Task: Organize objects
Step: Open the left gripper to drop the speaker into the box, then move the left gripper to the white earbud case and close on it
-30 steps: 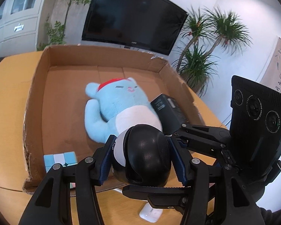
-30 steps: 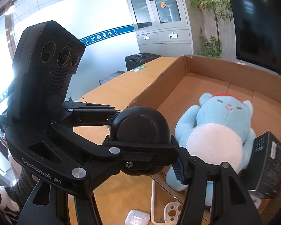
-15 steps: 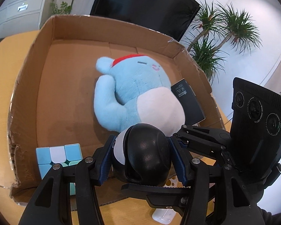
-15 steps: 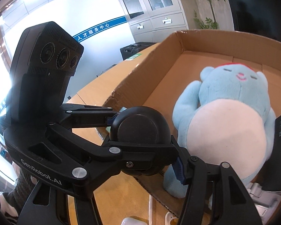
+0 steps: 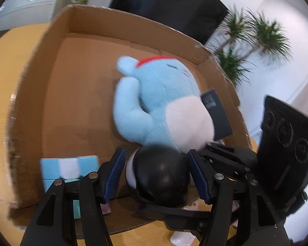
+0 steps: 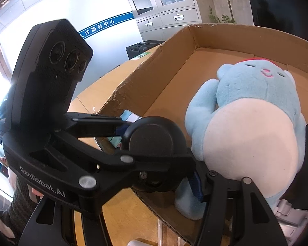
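A round black and white device (image 5: pixel 161 176) hangs over the near edge of an open cardboard box (image 5: pixel 57 65). My left gripper (image 5: pixel 157 175) has opened: its blue pads (image 5: pixel 114 173) stand slightly off the device. My right gripper (image 6: pixel 154 153) is shut on the same device (image 6: pixel 152 143), crossing the left gripper. Inside the box lie a light blue plush toy (image 5: pixel 160 106), a black carton (image 5: pixel 215 114) to its right and a pale blue puzzle cube (image 5: pixel 68 167) in the near left corner.
The box (image 6: pixel 174 61) sits on a wooden table (image 5: pixel 8 47). A white earbud case (image 5: pixel 179 238) and a phone case (image 6: pixel 160 225) lie on the table below the grippers. Cabinets, a TV and potted plants stand behind.
Both grippers carried the device forward and down over the box's near edge. The left gripper's pads have parted from the device.
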Demonstrator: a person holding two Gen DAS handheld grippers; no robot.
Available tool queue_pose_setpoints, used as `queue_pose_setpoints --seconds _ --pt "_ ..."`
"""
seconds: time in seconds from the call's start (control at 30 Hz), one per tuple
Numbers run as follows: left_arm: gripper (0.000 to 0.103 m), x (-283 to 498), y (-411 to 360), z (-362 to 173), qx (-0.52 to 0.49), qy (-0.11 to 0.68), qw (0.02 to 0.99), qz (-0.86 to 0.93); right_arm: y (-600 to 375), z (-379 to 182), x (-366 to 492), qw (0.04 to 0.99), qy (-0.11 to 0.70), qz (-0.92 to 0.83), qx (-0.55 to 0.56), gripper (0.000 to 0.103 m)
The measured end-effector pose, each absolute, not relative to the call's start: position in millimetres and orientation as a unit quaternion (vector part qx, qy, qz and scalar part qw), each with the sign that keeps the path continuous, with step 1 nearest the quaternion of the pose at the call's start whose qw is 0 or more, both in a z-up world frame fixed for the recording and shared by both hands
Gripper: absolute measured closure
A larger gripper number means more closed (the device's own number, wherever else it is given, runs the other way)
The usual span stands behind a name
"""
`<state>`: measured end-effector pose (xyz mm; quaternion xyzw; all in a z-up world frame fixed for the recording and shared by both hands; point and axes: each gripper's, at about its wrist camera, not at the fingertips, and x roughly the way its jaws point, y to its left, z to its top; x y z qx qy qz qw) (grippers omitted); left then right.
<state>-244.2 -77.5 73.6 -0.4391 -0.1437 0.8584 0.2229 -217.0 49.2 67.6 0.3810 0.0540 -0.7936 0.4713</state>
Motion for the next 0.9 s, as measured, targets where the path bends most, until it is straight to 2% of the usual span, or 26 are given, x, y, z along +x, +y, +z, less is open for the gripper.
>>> queue_pose_setpoints --seconds 0.03,0.07,0.17,0.23,0.3,0.43,0.47,0.6,0.77,0.9 --pt "0.040 -242.2 -78.6 77.7 -0.435 -0.141 0.207 0.865 50.5 70.8 -215.6 0.468 0.057 -0.797 0.377 0.046" --pt "0.039 -238.4 -81.0 85.6 -0.425 -0.141 0.185 0.875 52.1 73.4 -213.9 0.465 0.058 -0.802 0.371 0.040" --pt "0.025 -221.9 -84.9 112.9 -0.383 -0.145 0.161 0.898 65.4 92.7 -208.1 0.457 0.042 -0.822 0.337 0.024" --pt "0.009 -203.2 -84.9 136.8 -0.338 -0.146 0.160 0.916 77.0 112.7 -201.8 0.438 0.035 -0.842 0.312 0.023" --pt "0.000 -179.8 -80.1 161.7 -0.290 -0.143 0.166 0.932 85.5 131.3 -192.4 0.411 0.041 -0.863 0.292 0.019" --pt "0.000 -138.5 -75.0 198.0 -0.250 -0.156 0.237 0.925 111.1 176.8 -159.2 0.356 0.051 -0.904 0.229 0.016" --pt "0.000 -127.0 -69.5 206.5 -0.239 -0.154 0.253 0.925 122.4 184.5 -150.4 0.357 0.035 -0.909 0.214 0.004" --pt "0.000 -95.5 -54.5 223.4 -0.190 -0.111 0.217 0.951 151.3 182.0 -130.3 0.342 -0.007 -0.921 0.185 0.001" --pt "0.000 -84.6 -58.6 171.0 -0.248 -0.031 0.122 0.961 146.4 125.4 -121.7 0.340 0.041 -0.900 0.269 0.001" --pt "0.000 -85.0 -69.8 114.2 -0.315 -0.044 0.119 0.941 123.8 68.0 -105.0 0.341 0.088 -0.874 0.335 0.004"
